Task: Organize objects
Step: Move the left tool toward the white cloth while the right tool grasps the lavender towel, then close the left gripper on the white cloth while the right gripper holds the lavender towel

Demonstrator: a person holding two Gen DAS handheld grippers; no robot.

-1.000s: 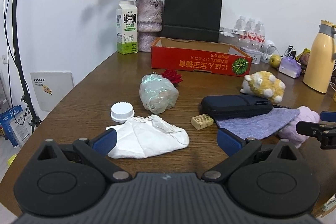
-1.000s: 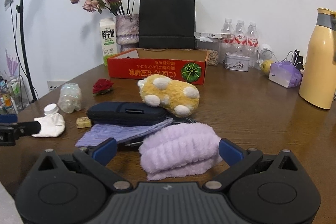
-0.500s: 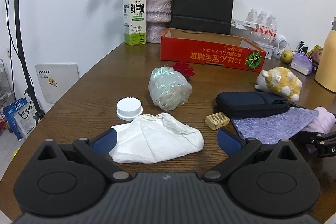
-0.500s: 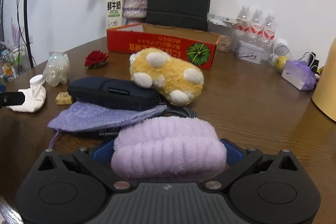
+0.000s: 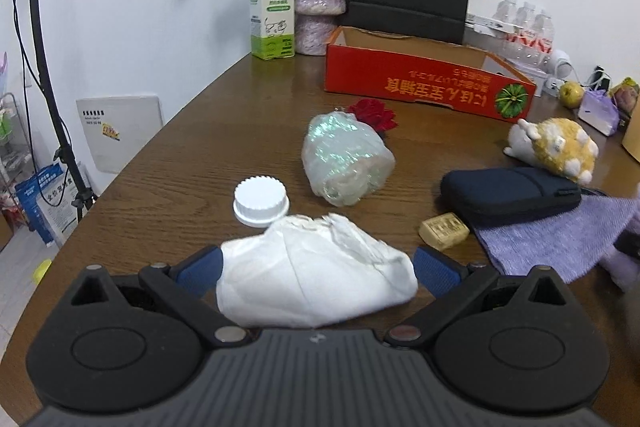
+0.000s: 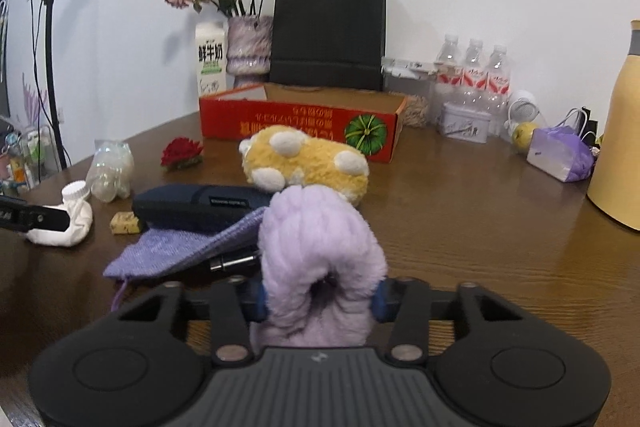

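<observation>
Right wrist view: right gripper (image 6: 320, 301) has its jaws closing on the fluffy lilac roll (image 6: 320, 247), blue pads already pressed into its sides, pile bulging up between them. The roll sits at the near table edge, touching the purple knit cloth (image 6: 188, 247) on its left, with the yellow plush toy (image 6: 306, 163) just behind. Likely drop target is the red cardboard box (image 6: 300, 125) at the back, though the task doesn't name one. To do this well: let the squeeze finish before lifting, since soft pile compresses a lot and a half grip will slip. Lift straight up first so the roll doesn't drag the cloth or the dark cylindrical piece (image 6: 234, 261) poking out from under it. Then carry high over the plush and the dark zip case (image 6: 200, 207). Left wrist view: left gripper (image 5: 316, 267) is wide open, fingers straddling the crumpled white cloth (image 5: 316, 275), pads beside it with no squeeze visible. Push in a bit deeper before closing so it bites the bulk, not a loose fold. Mind the white cap (image 5: 261, 201) just beyond the cloth and the small tan block (image 5: 444, 230) near the right finger; either could get nudged.
</observation>
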